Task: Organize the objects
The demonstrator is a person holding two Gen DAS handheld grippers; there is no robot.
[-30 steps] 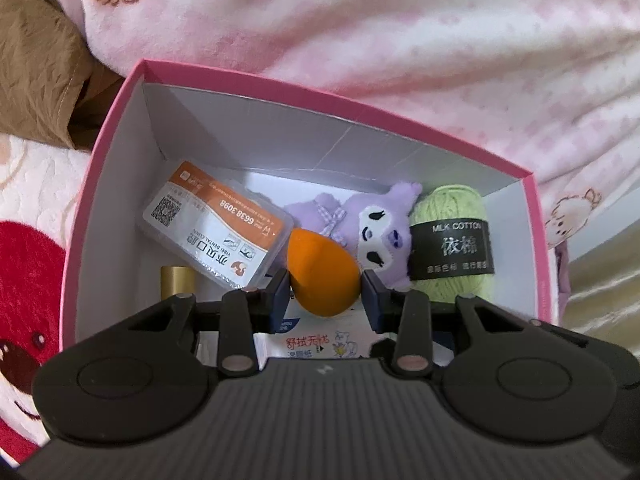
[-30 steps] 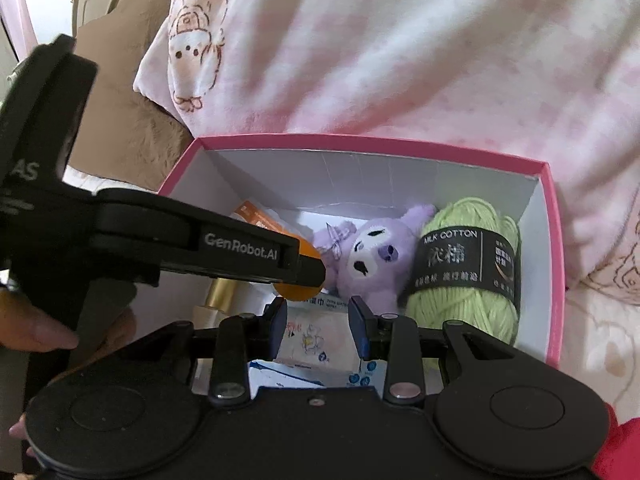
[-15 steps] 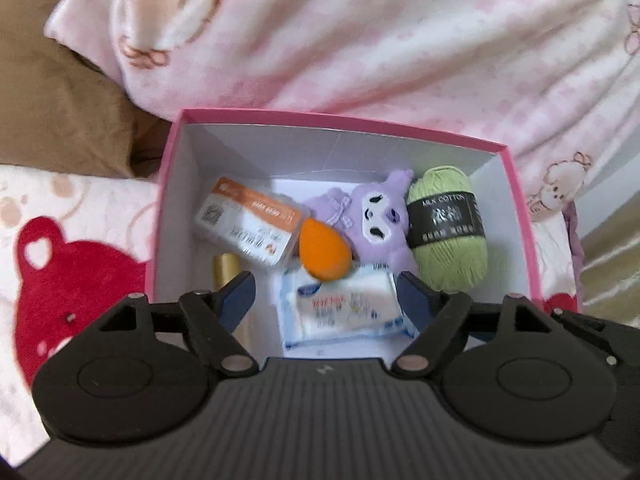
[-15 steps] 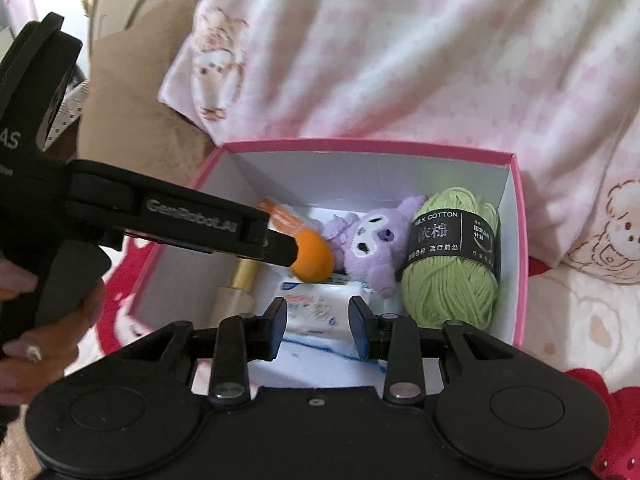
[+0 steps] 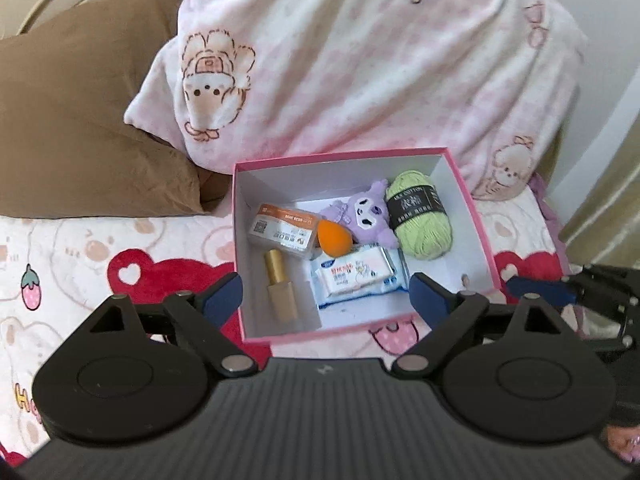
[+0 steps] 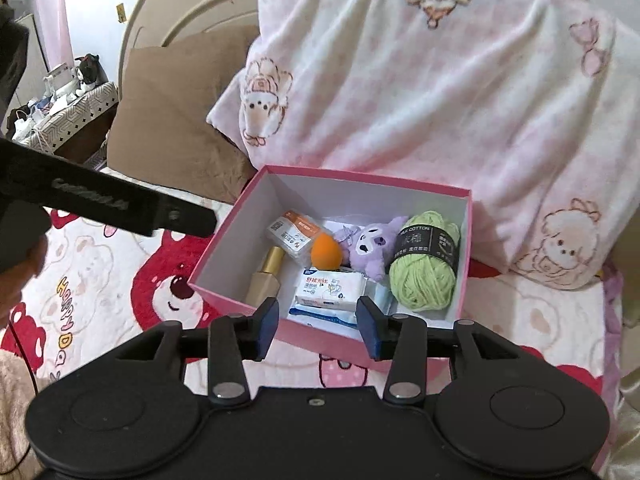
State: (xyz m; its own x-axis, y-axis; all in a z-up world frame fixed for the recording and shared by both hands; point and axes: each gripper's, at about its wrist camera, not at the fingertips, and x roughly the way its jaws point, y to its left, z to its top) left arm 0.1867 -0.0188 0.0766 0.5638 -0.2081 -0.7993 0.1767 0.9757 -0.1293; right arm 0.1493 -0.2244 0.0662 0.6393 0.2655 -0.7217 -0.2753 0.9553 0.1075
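pink box (image 5: 472, 216) sits on the bed, on a sheet (image 5: 72, 264) printed with red bears and strawberries, its far wall just in front of a pink-and-white blanket (image 5: 360, 60). brown pillow (image 5: 80, 128) lies to the left of the blanket.

contents, all inside the box:
- green yarn ball (image 5: 424, 220) with a black label band, far right corner, lying on its side.
- purple plush toy (image 5: 364, 212) just left of the yarn, touching it.
- orange sponge (image 5: 334, 238), egg-shaped, in front of the plush and touching it, beside the card box.
- clear card box (image 5: 282, 232) with an orange-and-white label, far left, tilted.
- gold bottle (image 5: 280, 288) along the left wall, lying flat with its cap toward the card box.
- wipes pack (image 5: 356, 274), white and blue, at the near middle, flat on the box floor.

left gripper (image 5: 326, 294): jaws have just been opening and stand wide apart, nothing between them; the sponge lies free in the box. the gripper hangs above the near edge of the box, clear of it.

right gripper (image 6: 318, 322): jaws have just been opening and stand partly apart, nothing between the pads. it hangs over the near rim of the box, touching nothing. in the right wrist view the left gripper's finger (image 6: 120, 210) reaches in from the left, short of the box's left corner.
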